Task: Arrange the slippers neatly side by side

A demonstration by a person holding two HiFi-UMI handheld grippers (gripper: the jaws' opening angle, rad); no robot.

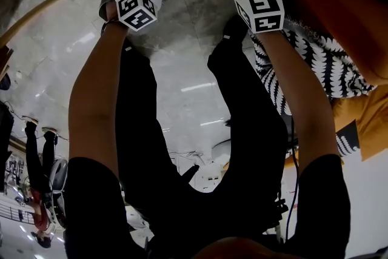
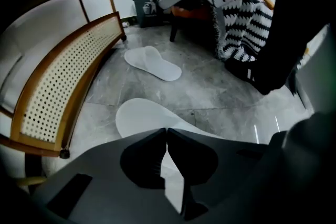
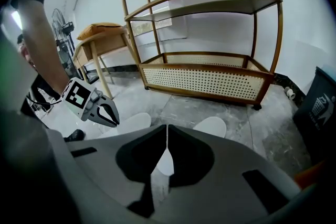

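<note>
Down on the grey floor [image 2: 210, 97], left tool [image 2: 167, 131] is pinching shut on near slipper [image 2: 139, 115]; right tool [image 3: 167, 127] is hanging closed, empty; far slipper [image 2: 155, 63] is lying well apart. Worth lifting low, setting alongside, toes matching.

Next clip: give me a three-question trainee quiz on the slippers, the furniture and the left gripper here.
1. True or false: the jaws of the left gripper stand wide apart.
2. The near slipper and the far slipper lie: A) touching, B) apart, C) stacked.
3. In the left gripper view, what furniture stands left of both slippers?
Key: 1 false, they are closed; 2 B; 3 the wooden shelf rack with a cane panel.
</note>
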